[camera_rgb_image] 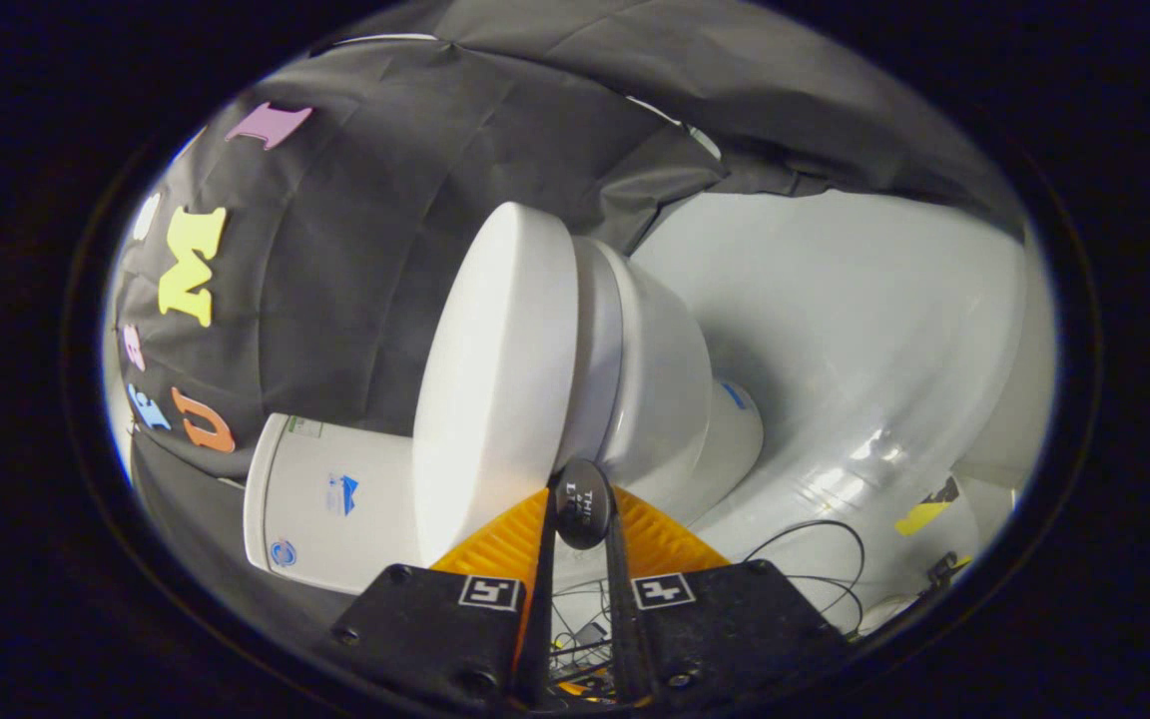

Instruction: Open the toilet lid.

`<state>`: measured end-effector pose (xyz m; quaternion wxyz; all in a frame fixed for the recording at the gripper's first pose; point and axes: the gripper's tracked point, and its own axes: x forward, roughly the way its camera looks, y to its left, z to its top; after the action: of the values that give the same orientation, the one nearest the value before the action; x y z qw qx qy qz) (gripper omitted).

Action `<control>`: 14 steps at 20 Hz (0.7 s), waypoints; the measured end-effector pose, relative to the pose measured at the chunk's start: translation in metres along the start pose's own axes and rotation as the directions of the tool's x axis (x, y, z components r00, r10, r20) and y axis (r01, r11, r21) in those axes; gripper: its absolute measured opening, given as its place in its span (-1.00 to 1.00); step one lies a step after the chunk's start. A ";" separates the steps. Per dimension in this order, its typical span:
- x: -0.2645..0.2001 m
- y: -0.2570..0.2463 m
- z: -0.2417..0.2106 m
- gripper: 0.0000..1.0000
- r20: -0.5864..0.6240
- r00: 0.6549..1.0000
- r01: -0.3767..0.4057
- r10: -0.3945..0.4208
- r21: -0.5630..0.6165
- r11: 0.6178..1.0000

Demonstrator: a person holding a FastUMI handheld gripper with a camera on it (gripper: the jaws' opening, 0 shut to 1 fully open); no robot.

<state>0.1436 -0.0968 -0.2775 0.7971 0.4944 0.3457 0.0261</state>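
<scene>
Black cloth and a glossy white floor [835, 330] frame the toilet at centre frame. Our tool [583, 499] is nearly shut on the small dark tab [583, 504] at the rim of the closed toilet lid [495, 369]. We judge a firm grip and smooth swing toward the tank [325, 499] best.

I'm looking down my gripper [583, 499] and seeing two ribbed fingers [505, 544] tapering forward, narrowing toward their tips, each one rising out of a flat dark block. Both blocks [435, 624] carry a small square white tag printed with a black angular pattern, and round screw heads sit at their corners. In the slot between the blocks I can make out a tangle of thin cables, too cramped to sort one from another
</scene>
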 end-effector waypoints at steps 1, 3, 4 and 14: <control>0.000 0.000 0.000 -0.53 -0.003 1.000 -0.014 0.014 0.013 1.000; -0.001 0.001 0.003 -0.66 -0.005 0.999 -0.047 0.047 0.020 0.999; -0.003 0.001 0.004 -0.72 -0.004 0.998 -0.058 0.058 0.031 0.998; -0.003 0.003 0.007 -0.86 -0.009 1.000 -0.016 0.017 0.097 0.995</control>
<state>0.1460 -0.1016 -0.2721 0.7704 0.5351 0.3462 0.0185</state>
